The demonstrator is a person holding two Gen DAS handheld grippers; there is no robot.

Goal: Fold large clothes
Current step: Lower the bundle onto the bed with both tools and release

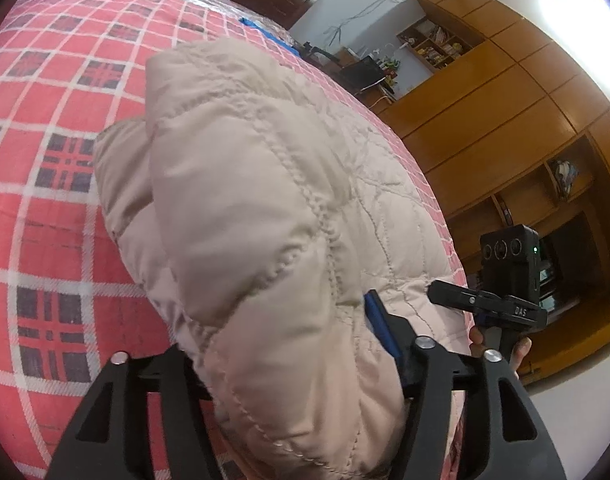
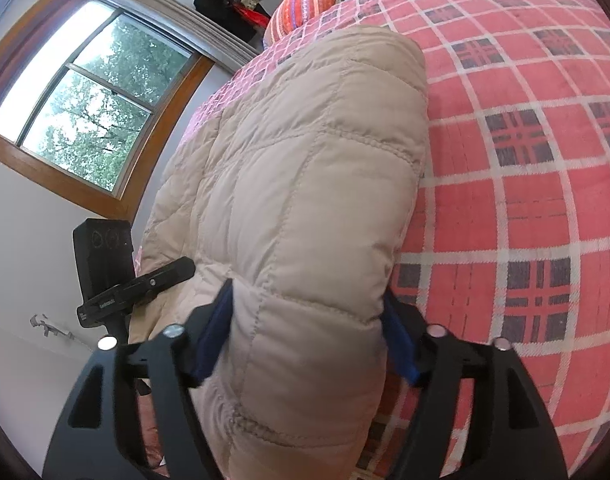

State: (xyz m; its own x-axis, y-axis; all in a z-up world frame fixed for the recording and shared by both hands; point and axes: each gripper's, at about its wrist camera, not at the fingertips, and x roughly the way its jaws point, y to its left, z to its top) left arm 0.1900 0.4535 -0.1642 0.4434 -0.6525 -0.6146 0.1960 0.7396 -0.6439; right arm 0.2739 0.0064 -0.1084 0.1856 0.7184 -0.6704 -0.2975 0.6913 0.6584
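Observation:
A beige quilted puffer jacket (image 1: 241, 184) lies folded lengthwise on a bed with a red plaid sheet (image 1: 53, 120). My left gripper (image 1: 277, 328) is shut on a thick fold at the jacket's near end; one blue pad (image 1: 379, 322) shows and the other is hidden by the fabric. In the right wrist view the jacket (image 2: 305, 168) bulges between the two blue pads (image 2: 215, 332) of my right gripper (image 2: 307, 312), which is shut on it. Each view shows the other gripper beside the jacket: the right gripper (image 1: 489, 302) and the left gripper (image 2: 145, 284).
A striped orange pillow (image 2: 301, 4) lies at the head of the bed. Wooden cabinets and shelves (image 1: 505, 112) stand beyond the bed's right side. A window (image 2: 85, 96) is in the wall on the other side. A hand (image 1: 519, 350) holds the right gripper.

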